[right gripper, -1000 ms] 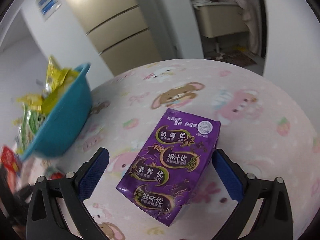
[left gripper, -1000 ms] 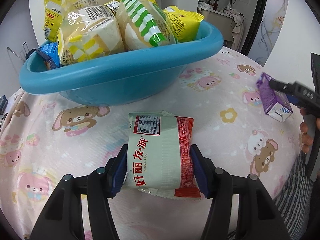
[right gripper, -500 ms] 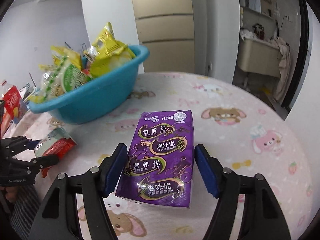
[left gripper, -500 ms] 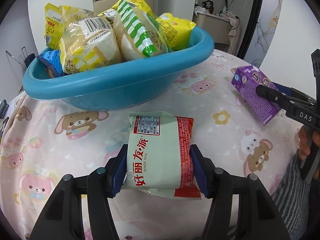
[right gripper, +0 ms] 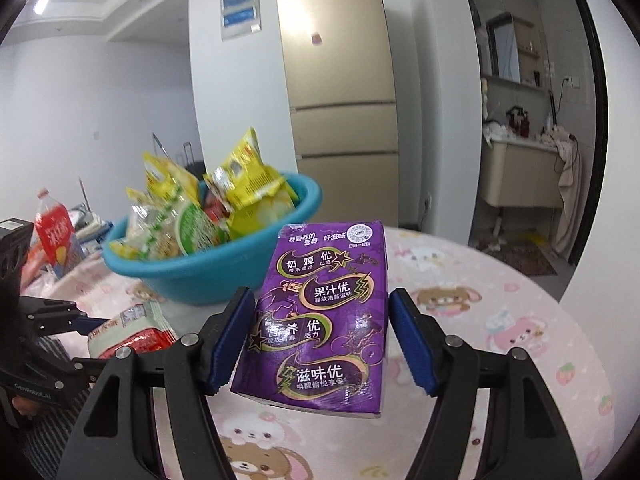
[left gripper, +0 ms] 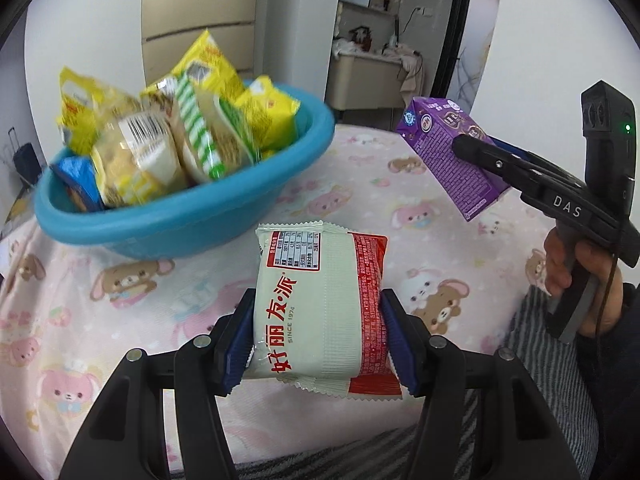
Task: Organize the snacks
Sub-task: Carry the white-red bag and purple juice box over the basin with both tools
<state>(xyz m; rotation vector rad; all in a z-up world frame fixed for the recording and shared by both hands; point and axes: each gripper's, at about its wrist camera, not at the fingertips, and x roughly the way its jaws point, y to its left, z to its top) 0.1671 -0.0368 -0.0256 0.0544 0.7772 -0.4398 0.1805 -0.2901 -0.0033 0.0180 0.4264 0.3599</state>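
My left gripper (left gripper: 320,336) is shut on a white and red snack packet (left gripper: 320,304) and holds it above the table, in front of the blue basin (left gripper: 180,216). My right gripper (right gripper: 320,340) is shut on a purple drink carton (right gripper: 324,320), lifted off the table to the right of the basin (right gripper: 224,272). The carton (left gripper: 448,160) and right gripper (left gripper: 476,152) also show in the left wrist view. The packet (right gripper: 132,328) shows in the right wrist view. The basin is heaped with several yellow and green snack packets (left gripper: 168,132).
A round table with a pink cartoon-animal cloth (left gripper: 360,200) carries the basin. A red-labelled bottle (right gripper: 54,236) and clutter stand at the far left. A beige fridge (right gripper: 340,80) and a doorway lie beyond the table.
The right gripper closed on the purple carton and lifted it off the table toward the basin. The left gripper rose a little with the packet still in it.
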